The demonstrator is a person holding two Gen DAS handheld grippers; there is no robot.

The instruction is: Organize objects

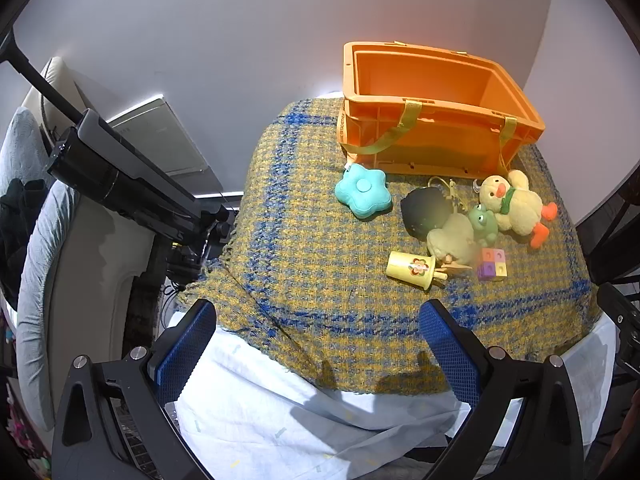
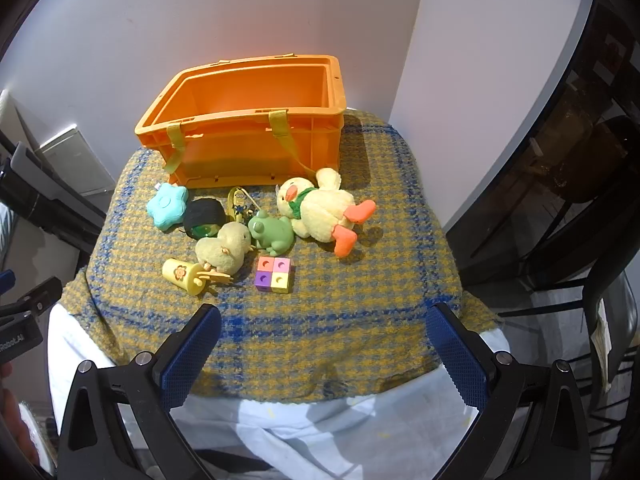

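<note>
Left wrist view: left claw (image 1: 316, 344) spread wide, holding nothing, hovering over near edge of checked blanket (image 1: 304, 240) on the counter. Orange crate (image 1: 436, 120) at far side, inside looks bare as far as visible. All toys out on the blanket in front of it: teal star cushion (image 1: 362, 195) nearest crate's left corner, dark ball (image 1: 424, 210), small pale chick (image 1: 452, 238), green frog (image 1: 484, 222), big plush duck (image 1: 516, 204), yellow cup (image 1: 412, 268), colour block (image 1: 492, 265). Tripod-like black gear off to left, not part of job.

Right wrist view: right claw (image 2: 324, 348) also wide, nothing held, same near-edge standoff. Same cluster seen straighter; minion keychain (image 2: 240, 202) lies betw. ball and frog, close to crate wall. Chick touching cup and frog. Duck on its side, well right of the rest.

Progress, my read: nothing in crate yet, approx. zero done. All 8 items left to move. Cup or block closest to claws, likely first pick.
</note>
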